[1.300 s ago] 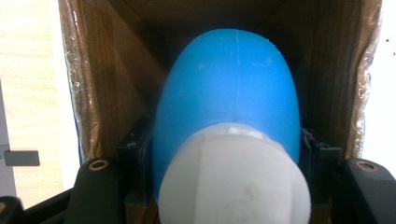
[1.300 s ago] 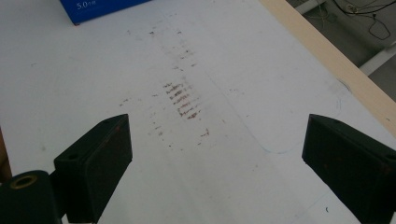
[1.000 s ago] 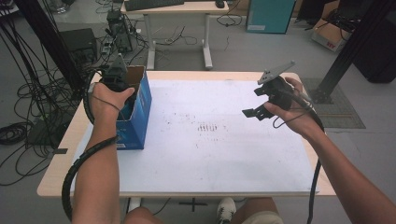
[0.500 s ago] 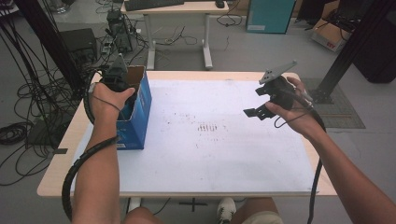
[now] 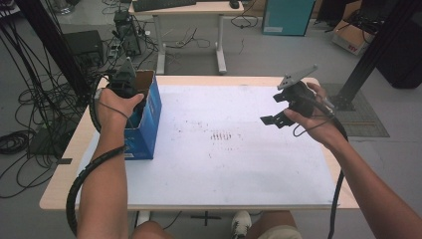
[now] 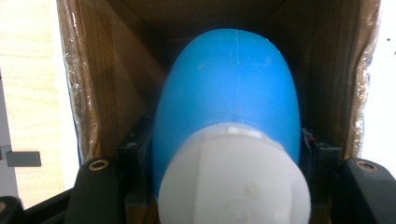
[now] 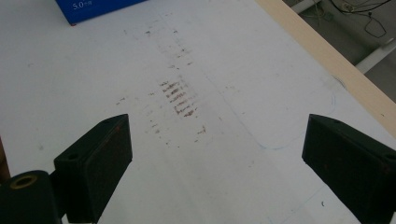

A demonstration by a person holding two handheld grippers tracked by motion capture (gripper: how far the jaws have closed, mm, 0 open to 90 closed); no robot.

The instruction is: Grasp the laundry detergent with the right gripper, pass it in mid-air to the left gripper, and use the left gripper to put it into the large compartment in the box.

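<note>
Item: blue bottle (image 6: 229,93) with white cap (image 6: 233,182), lying inside open box (image 5: 148,110) at left end of surface (image 5: 239,169).

Progress: judged part-way. Bottle clamped by the neck end, cap toward the camera, body pointing down into the box; not yet clear of the carton, or not yet released into it; direction cannot be told. Nothing else laid out on the surface, so any placing or emptying step counts as not yet done.

Left tool (image 5: 130,94): lowered into the box mouth, jaws clamped on either side of the bottle just behind the cap.

Right tool (image 7: 215,154): held above the right part of the surface, jaws wide apart, nothing between them; seen in high view (image 5: 276,119) well apart from the box.

Materials and shapes:
- Bottle: smooth matt blue plastic, rounded egg-like body, faint mould seam along the middle.
- Cap: white plastic, domed, ribbed in broad facets.
- Box: tall narrow carton, glossy blue print outside, raw brown card inside, clear tape on rim edges.
- Surface: white sheet on pale wood top, wood border exposed; patch of brownish scuffs (image 7: 180,98) near the middle, faint blue pen outline toward the right edge.
- Tool jaws: black, blocky, hard-edged pads.
</note>
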